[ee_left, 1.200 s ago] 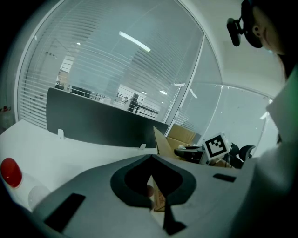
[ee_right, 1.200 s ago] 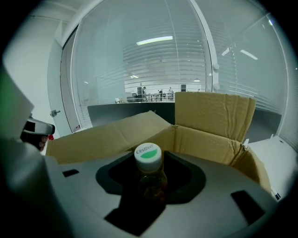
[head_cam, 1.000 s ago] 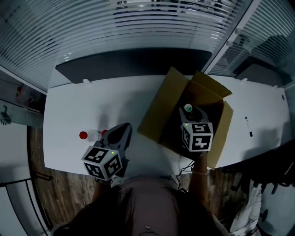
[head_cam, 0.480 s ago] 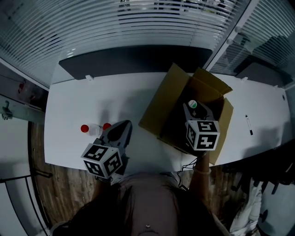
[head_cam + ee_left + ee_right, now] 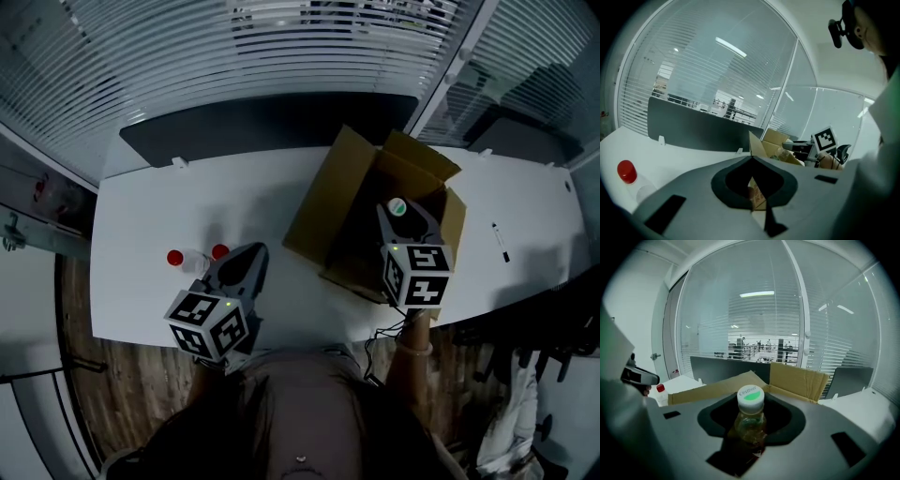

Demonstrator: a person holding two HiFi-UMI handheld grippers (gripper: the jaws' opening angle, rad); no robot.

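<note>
Right hand-held gripper (image 5: 397, 217) has lifted since the earlier frame; the cardboard box (image 5: 797, 377) sits lower in the right gripper view. Its jaws are clamped on a tea bottle (image 5: 750, 422): clear rounded plastic, amber liquid, white ribbed cap (image 5: 750, 397) with a green patch and print too small to read. Bottle is upright, above the open box (image 5: 339, 199), well clear of the floor of it. Box is brown corrugated, flaps up, one creased; the inside is dark and hard to make out.

Left hand-held gripper (image 5: 247, 259) has jaws together, nothing gripped. It hovers over the white desk (image 5: 234, 199), just beside two red-capped bottles (image 5: 176, 258). Their clear bodies nearly vanish against the desk; the left gripper view shows only one red cap (image 5: 626, 171).
</note>
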